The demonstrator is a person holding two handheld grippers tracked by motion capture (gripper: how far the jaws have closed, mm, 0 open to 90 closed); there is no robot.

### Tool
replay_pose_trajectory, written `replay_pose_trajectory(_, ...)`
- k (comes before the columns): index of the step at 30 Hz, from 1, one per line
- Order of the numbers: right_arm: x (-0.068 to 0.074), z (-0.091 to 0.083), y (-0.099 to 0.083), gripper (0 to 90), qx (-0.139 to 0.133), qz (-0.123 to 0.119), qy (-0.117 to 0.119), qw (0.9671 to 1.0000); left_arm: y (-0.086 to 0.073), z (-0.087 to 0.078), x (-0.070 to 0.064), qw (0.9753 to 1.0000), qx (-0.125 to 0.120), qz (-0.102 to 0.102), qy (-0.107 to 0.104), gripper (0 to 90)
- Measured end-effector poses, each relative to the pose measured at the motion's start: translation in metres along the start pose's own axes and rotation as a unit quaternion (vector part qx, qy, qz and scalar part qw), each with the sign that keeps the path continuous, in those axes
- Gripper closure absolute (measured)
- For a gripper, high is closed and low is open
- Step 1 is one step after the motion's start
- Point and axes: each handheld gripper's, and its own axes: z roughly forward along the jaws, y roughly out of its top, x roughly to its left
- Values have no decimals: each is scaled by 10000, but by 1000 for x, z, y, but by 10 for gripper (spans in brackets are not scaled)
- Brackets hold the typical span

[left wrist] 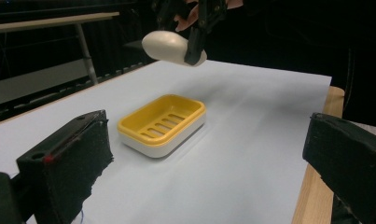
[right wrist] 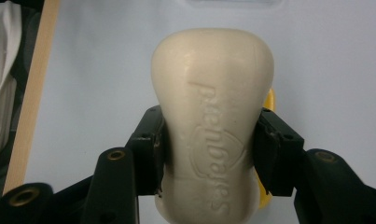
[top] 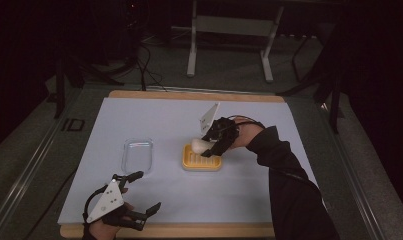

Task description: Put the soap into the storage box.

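Observation:
A cream bar of soap point(right wrist: 212, 121) with embossed lettering is clamped between the jaws of my right gripper point(top: 215, 143). The soap point(top: 199, 145) hangs in the air just above the far edge of the yellow soap dish point(top: 202, 160), not touching it. From the left gripper view the soap point(left wrist: 169, 46) floats well above the yellow dish point(left wrist: 163, 122), whose slotted tray holds nothing. My left gripper point(top: 139, 192) rests near the front left edge of the table, jaws wide apart and holding nothing.
A clear plastic lid point(top: 137, 154) lies flat to the left of the dish. The work surface is a pale sheet point(top: 139, 120) on a wooden board point(top: 189, 230). A metal table frame point(top: 229, 30) stands beyond the far edge.

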Motion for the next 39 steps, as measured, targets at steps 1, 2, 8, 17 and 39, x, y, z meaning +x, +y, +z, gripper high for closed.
replay_pose_trajectory(1,-1,3,0,499,34,2,-9,10000,0,0,0,10000,0,6,-5,11)
replay_pose_trajectory(2,-1,5,-1,499,74,27,16,10000,0,0,0,10000,1,19,2,11)
replay_pose_trajectory(8,-8,19,-7,499,99,117,129,9998,0,-2,1,10000,-22,21,26,12)
replay_pose_trajectory(17,-15,33,-15,499,-95,130,25,9999,0,-2,0,10000,-16,1,7,12)
replay_pose_trajectory(39,-27,72,-38,499,95,232,108,9996,0,-2,1,10000,-14,-8,15,12)
